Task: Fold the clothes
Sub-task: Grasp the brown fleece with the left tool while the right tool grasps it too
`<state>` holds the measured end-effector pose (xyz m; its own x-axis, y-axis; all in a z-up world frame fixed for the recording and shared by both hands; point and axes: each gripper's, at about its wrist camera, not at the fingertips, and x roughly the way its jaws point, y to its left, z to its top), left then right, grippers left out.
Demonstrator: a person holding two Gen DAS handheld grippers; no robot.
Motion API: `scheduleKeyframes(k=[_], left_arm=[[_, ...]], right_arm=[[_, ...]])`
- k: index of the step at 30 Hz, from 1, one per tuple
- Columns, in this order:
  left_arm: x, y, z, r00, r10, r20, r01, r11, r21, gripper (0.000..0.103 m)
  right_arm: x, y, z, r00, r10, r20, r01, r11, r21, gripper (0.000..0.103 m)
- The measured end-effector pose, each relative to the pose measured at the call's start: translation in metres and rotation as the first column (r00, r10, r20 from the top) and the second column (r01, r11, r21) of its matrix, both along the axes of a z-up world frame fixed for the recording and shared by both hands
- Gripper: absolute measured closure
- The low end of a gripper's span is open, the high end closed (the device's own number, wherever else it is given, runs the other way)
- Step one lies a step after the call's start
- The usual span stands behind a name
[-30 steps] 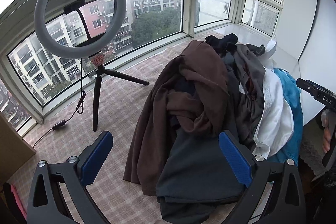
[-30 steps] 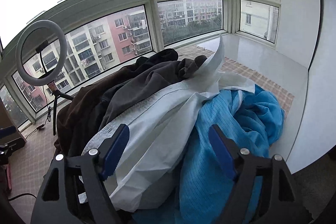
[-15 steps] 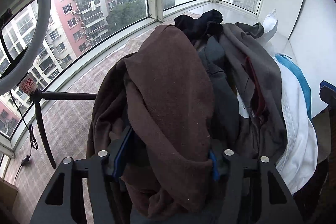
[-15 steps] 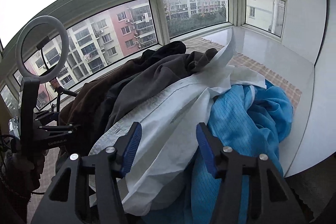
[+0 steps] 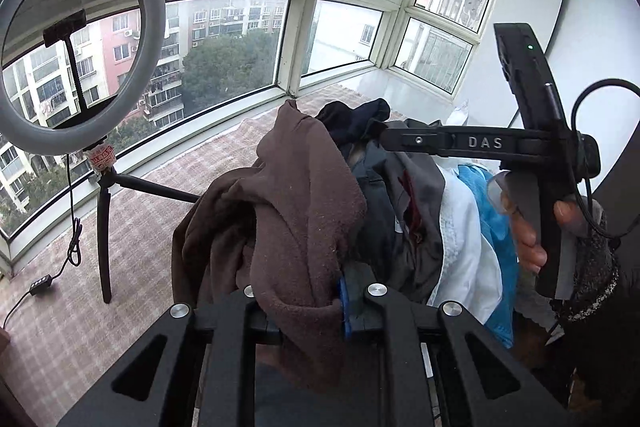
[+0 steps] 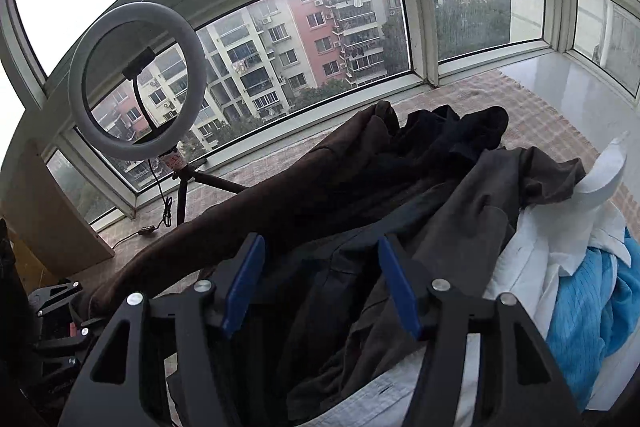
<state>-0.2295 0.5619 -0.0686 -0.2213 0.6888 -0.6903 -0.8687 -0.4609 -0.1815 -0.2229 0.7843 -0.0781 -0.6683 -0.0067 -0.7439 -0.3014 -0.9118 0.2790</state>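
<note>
Brown cloth [image 5: 304, 211] is being pinched by the left gripper [image 5: 308, 311], whose jaws are closing on a fold of it. It is lying on top of the clothes pile [image 6: 460, 211], on the side nearer the ring light [image 5: 76, 43]. The right gripper [image 6: 320, 283] is hovering over the pile, jaws opening, nothing pressed between them; dark clothes are lying below.

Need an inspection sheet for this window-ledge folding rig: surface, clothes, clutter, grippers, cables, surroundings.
Surface: checked woven mat on ledge.
Job's things: heaped pile; brown fleece garment, grey shirt, white shirt, blue knit garment.
Clutter: nothing seen.
Grippers: left gripper jaws closing on brown fleece; right gripper jaws opening above dark clothes, gripping nothing.
Cables: black cord trailing from white ring light on tripod.
Surroundings: bay windows, apartment blocks outside.
</note>
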Motion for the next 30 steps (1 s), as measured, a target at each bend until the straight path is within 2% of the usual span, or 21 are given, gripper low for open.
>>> scheduleKeyframes(k=[4, 7, 11, 13, 14, 16, 17, 19, 21, 24, 26, 30], left_arm=[[0.027, -0.006, -0.007, 0.998, -0.055, -0.021, 0.055, 0.998, -0.015, 0.087], [0.043, -0.006, -0.017, 0.996, -0.084, -0.025, 0.083, 0.996, -0.026, 0.087], [0.056, -0.011, -0.022, 0.992, -0.124, -0.012, 0.124, 0.992, -0.014, 0.087], [0.061, -0.01, -0.022, 0.99, -0.143, -0.008, 0.143, 0.99, -0.007, 0.087], [0.064, -0.009, -0.021, 0.988, -0.152, -0.015, 0.152, 0.988, -0.012, 0.087], [0.068, -0.009, -0.019, 0.986, -0.164, -0.042, 0.163, 0.986, -0.025, 0.087], [0.066, -0.013, -0.017, 0.986, -0.16, -0.045, 0.16, 0.987, -0.02, 0.087], [0.06, -0.021, -0.009, 0.987, -0.156, -0.025, 0.156, 0.988, 0.009, 0.087], [0.05, -0.034, 0.005, 0.991, -0.133, -0.01, 0.134, 0.99, 0.055, 0.087], [0.037, -0.055, 0.036, 0.994, -0.109, -0.03, 0.112, 0.987, 0.112, 0.087], [0.026, -0.07, 0.058, 0.995, -0.1, -0.011, 0.1, 0.98, 0.173, 0.087], [0.02, -0.083, 0.077, 0.994, -0.089, -0.071, 0.1, 0.98, 0.171, 0.087]], right_arm=[[-0.052, -0.01, -0.029, 0.991, 0.037, 0.128, -0.028, 0.997, -0.072, 0.043], [-0.072, -0.009, -0.05, 0.978, 0.045, 0.203, -0.016, 0.99, -0.141, 0.041], [-0.091, -0.003, -0.075, 0.963, 0.059, 0.263, -0.002, 0.978, -0.211, 0.038], [-0.101, -0.002, -0.081, 0.959, 0.061, 0.278, -0.001, 0.977, -0.213, 0.038], [-0.102, -0.002, -0.08, 0.965, 0.055, 0.257, -0.002, 0.979, -0.205, 0.039], [-0.1, -0.005, -0.072, 0.977, 0.04, 0.209, -0.006, 0.988, -0.157, 0.06], [-0.098, -0.007, -0.065, 0.981, 0.052, 0.189, -0.025, 0.989, -0.143, 0.079], [-0.096, -0.01, -0.05, 0.986, 0.076, 0.15, -0.059, 0.991, -0.116, 0.081], [-0.094, -0.007, -0.035, 0.989, 0.09, 0.118, -0.074, 0.988, -0.135, 0.085], [-0.091, -0.007, -0.011, 0.99, 0.12, 0.08, -0.107, 0.983, -0.146, 0.086], [-0.09, -0.012, 0.002, 0.984, 0.148, 0.1, -0.132, 0.98, -0.146, 0.086], [-0.081, -0.026, 0.03, 0.986, 0.162, 0.032, -0.157, 0.981, -0.112, 0.089]])
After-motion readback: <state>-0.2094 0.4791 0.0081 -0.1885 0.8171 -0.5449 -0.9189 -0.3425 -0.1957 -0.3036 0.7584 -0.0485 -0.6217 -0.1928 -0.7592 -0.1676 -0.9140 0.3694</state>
